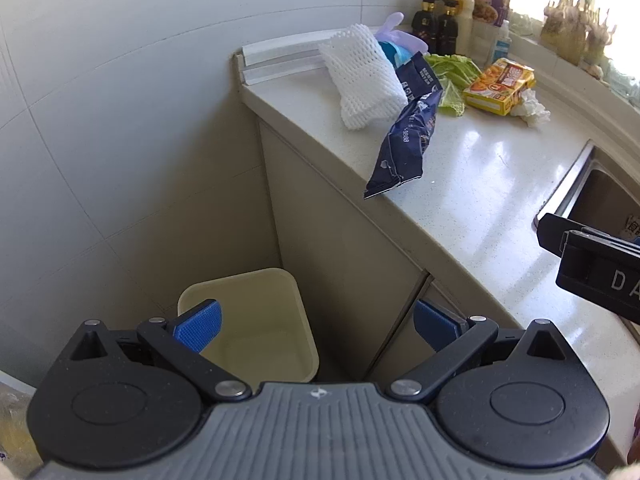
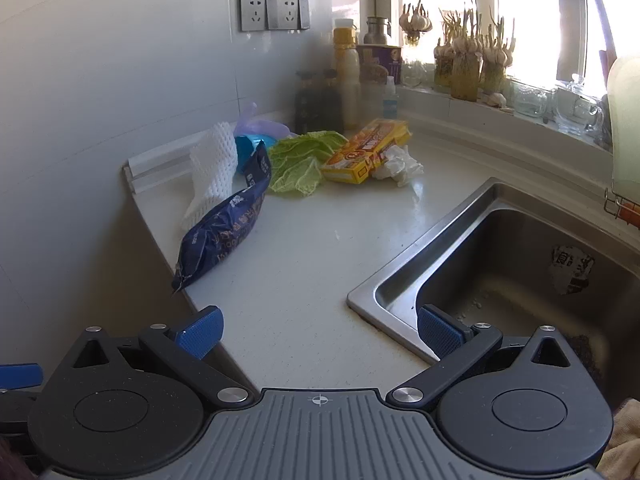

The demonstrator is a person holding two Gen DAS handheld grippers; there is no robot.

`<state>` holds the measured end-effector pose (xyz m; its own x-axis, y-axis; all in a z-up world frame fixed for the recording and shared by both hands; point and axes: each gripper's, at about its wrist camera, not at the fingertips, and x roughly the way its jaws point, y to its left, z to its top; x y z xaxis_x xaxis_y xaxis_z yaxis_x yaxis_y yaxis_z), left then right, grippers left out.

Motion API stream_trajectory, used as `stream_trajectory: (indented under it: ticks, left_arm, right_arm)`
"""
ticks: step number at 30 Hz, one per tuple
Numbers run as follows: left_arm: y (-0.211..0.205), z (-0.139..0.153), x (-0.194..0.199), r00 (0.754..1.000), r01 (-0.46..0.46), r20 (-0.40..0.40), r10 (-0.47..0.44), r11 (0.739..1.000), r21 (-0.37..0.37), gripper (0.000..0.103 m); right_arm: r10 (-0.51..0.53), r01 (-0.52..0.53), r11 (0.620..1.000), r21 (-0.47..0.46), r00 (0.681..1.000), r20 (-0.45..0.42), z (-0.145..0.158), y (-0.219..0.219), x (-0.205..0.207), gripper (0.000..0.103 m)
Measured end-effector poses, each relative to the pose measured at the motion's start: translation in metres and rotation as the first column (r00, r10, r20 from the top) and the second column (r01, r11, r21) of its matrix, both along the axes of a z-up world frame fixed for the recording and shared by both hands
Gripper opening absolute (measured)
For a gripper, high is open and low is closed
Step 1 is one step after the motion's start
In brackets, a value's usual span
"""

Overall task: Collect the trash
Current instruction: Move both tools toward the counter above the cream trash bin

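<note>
My left tongs [image 1: 316, 326] hang spread above the bin [image 1: 256, 320]; my right tongs [image 2: 320, 332], spread, face the bench [image 2: 304, 264].

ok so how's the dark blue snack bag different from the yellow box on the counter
The dark blue snack bag is soft and crumpled; the yellow box is rigid with flat faces. The bag lies at the counter's edge with one corner hanging over it, while the box sits further back, near the bottles. The bag leans on white foam netting; the box touches a crumpled tissue. Both are printed food packaging lying on the white countertop.
</note>
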<state>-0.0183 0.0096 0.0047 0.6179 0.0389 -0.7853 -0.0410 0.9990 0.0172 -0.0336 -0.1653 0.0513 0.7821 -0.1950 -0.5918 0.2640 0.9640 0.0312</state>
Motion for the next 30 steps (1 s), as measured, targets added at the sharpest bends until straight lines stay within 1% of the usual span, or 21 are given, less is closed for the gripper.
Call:
stream_trajectory:
  ticks: [5, 10, 21, 30]
  left_arm:
    - [0.006, -0.004, -0.008, 0.999, -0.053, -0.006, 0.053, 0.999, 0.0, 0.102]
    - [0.01, -0.008, -0.011, 0.997, -0.076, -0.021, 0.076, 0.997, -0.009, 0.102]
    - [0.015, -0.006, -0.012, 0.995, -0.096, -0.014, 0.096, 0.995, -0.016, 0.102]
    - [0.015, -0.006, -0.011, 0.996, -0.093, -0.013, 0.093, 0.995, -0.017, 0.102]
  right_arm:
    - [0.022, -0.022, 1.0, -0.009, 1.0, -0.005, 0.0, 0.006, -0.001, 0.103]
    - [0.042, -0.042, 0.999, -0.009, 0.999, -0.011, -0.002, 0.012, -0.001, 0.103]
    - [0.058, -0.058, 0.998, -0.008, 0.998, -0.01, -0.001, 0.016, -0.003, 0.103]
    - [0.059, -0.059, 0.998, -0.005, 0.998, -0.009, -0.001, 0.016, -0.003, 0.103]
